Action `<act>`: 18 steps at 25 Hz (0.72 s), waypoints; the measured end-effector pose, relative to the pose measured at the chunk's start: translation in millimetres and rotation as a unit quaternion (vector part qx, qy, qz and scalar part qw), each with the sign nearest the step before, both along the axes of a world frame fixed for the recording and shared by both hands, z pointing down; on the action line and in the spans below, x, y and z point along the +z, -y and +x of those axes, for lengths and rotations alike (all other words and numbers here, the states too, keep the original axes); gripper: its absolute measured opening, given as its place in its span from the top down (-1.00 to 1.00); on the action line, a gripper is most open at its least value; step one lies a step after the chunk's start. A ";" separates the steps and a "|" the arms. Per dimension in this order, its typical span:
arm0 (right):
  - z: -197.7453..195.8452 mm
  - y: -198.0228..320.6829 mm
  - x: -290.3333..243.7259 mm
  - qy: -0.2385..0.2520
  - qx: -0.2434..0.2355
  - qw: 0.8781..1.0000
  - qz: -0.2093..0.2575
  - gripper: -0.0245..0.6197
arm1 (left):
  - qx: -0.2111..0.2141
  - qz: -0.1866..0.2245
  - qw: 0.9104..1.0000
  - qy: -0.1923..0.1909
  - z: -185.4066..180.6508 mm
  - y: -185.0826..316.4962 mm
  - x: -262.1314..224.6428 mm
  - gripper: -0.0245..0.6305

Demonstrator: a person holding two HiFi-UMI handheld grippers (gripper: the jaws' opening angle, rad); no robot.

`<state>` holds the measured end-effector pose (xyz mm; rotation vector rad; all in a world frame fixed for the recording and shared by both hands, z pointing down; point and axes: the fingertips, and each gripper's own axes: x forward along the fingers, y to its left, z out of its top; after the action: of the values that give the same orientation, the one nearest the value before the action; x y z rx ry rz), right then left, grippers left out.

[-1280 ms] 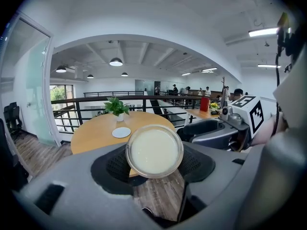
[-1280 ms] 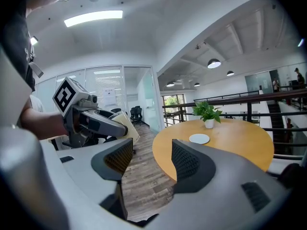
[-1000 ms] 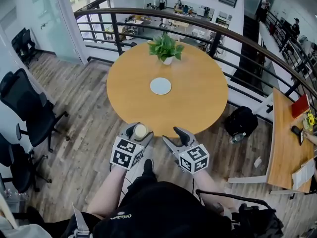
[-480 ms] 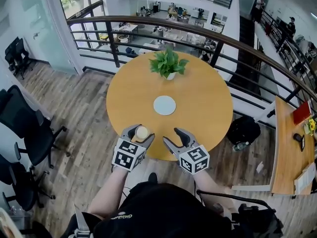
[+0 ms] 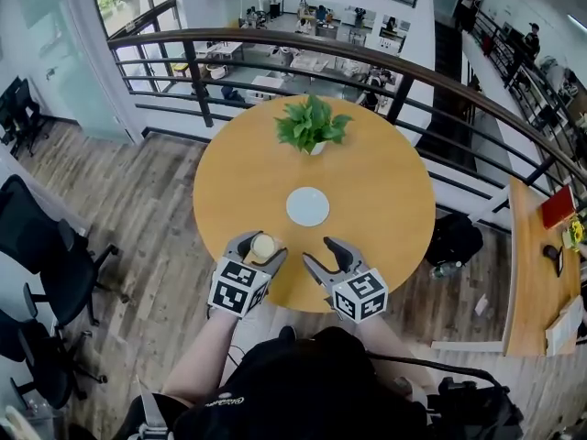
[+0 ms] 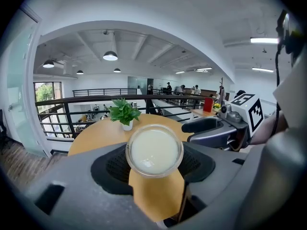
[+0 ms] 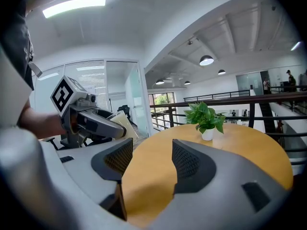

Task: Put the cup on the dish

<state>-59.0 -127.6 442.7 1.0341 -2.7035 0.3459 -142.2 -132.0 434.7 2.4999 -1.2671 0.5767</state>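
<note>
A small clear cup (image 5: 262, 246) with a pale cream inside sits between the jaws of my left gripper (image 5: 259, 247), which is shut on it at the near edge of the round wooden table (image 5: 385, 191). From the left gripper view the cup (image 6: 154, 150) fills the gap between the black pads (image 6: 115, 166). The white round dish (image 5: 307, 206) lies flat near the table's middle, ahead and to the right of the cup. My right gripper (image 5: 323, 253) stands open and empty beside the left one; in its own view the right gripper (image 7: 152, 160) has only tabletop between its jaws.
A potted green plant (image 5: 312, 125) stands at the table's far side, beyond the dish. A dark railing (image 5: 367, 58) curves behind the table. Black office chairs (image 5: 41, 246) stand on the wood floor at the left; another wooden table (image 5: 527, 273) is at the right.
The view has shifted forward: the table and dish sit slightly nearer and lower in the head view. Both grippers hold the same pose, the cup still in the left one.
</note>
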 end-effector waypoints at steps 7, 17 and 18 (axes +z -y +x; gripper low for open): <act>4.8 23.3 -7.1 0.000 -0.010 1.000 0.014 0.17 | -0.012 0.005 1.000 0.003 7.0 20.0 -5.0 0.12; 41.4 41.3 -6.8 0.000 -0.032 0.999 0.025 0.17 | -0.050 0.004 0.999 0.006 43.7 32.2 -3.8 0.12; 44.8 41.7 -6.2 0.001 -0.034 0.999 0.023 0.17 | -0.052 0.003 0.999 0.006 47.6 31.9 -3.7 0.12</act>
<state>-14.2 -169.3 436.6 0.9517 -2.7525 0.2735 -94.5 -163.9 431.0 2.4225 -1.3958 0.5643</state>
